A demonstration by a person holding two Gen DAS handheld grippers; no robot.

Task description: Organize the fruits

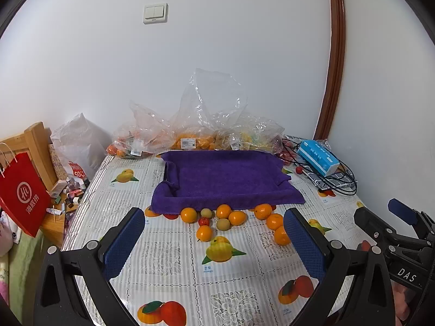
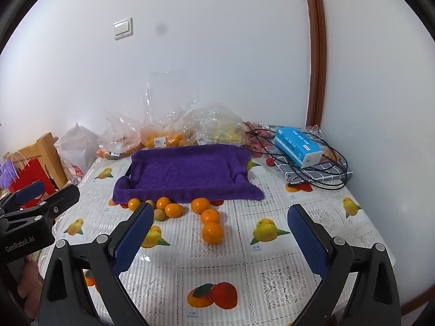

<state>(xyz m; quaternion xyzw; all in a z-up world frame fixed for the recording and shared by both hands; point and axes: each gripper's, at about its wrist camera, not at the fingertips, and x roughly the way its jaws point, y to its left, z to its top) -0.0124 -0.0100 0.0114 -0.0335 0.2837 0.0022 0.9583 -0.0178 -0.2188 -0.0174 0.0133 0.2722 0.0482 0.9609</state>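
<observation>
Left tool (image 1: 214,247) and right tool (image 2: 220,240): jaws fully apart, nothing between the pads, both above the bench (image 1: 168,277) near its front edge and pitched down toward its far edge. Loose fruits (image 1: 238,217) lie mid-bench in a row along the front rim of the purple towel-lined tray (image 1: 225,176). The tray's long axis runs parallel to the far edge. Bagged fruit (image 1: 187,142) sits along the far edge.

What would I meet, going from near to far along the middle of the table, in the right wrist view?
Printed fruit picture → nearest orange → purple towel tray → clear plastic bags of fruit → white wall.
</observation>
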